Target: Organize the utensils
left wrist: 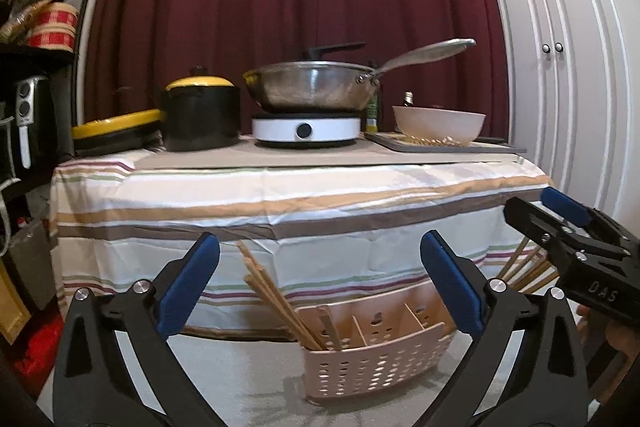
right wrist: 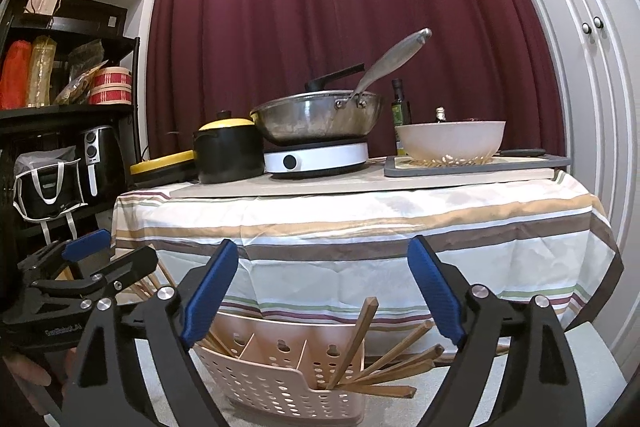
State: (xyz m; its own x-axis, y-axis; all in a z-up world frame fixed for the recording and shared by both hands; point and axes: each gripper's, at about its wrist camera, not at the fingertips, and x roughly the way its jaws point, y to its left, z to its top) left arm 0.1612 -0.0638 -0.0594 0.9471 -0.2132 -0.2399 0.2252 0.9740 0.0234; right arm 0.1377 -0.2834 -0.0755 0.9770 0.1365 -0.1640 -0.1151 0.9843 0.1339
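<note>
both grippers, left gripper (left wrist: 320, 283) and right gripper (right wrist: 322, 291), gape empty above the caddy (left wrist: 372, 367); chopsticks (left wrist: 280, 299) lean in perhaps two end compartments.

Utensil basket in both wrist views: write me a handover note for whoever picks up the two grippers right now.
Left gripper: open, nothing between its fingers.
Right gripper: open, also empty.
The perforated utensil basket stands low in front of the draped table, below both grippers.
One bundle of wooden chopsticks leans in its left end compartment; a second bundle of chopsticks fans out of the right end compartment. The middle compartments look empty.
Done: both bundles sit in the basket, released.
Left: no loose utensils show in either view; perhaps straighten the right bundle, which splays widely.
</note>
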